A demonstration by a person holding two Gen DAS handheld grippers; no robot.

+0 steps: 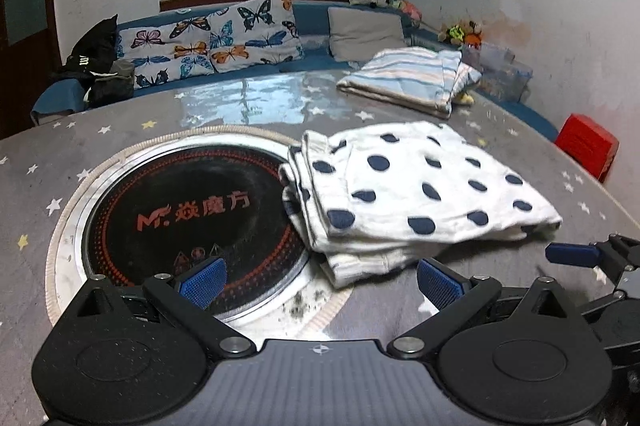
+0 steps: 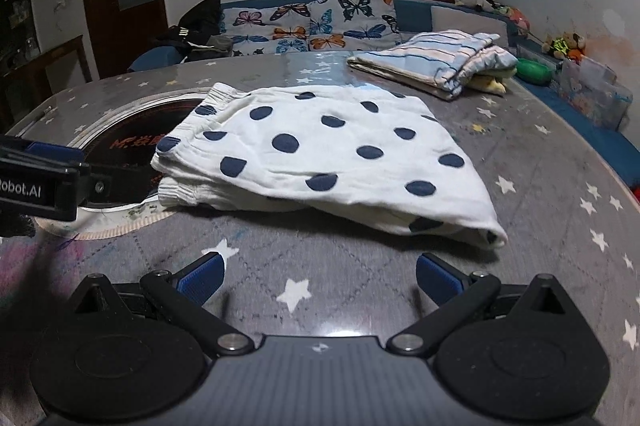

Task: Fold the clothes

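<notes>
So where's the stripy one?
The striped pile lies at the table's far right, behind the dotted garment and in front of the sofa.

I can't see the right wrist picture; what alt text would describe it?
A folded white cloth with navy polka dots lies on a grey star-printed table, partly over a round black inset cooktop. The right gripper hovers just short of it, jaws open and empty; a folded striped garment sits behind.
</notes>
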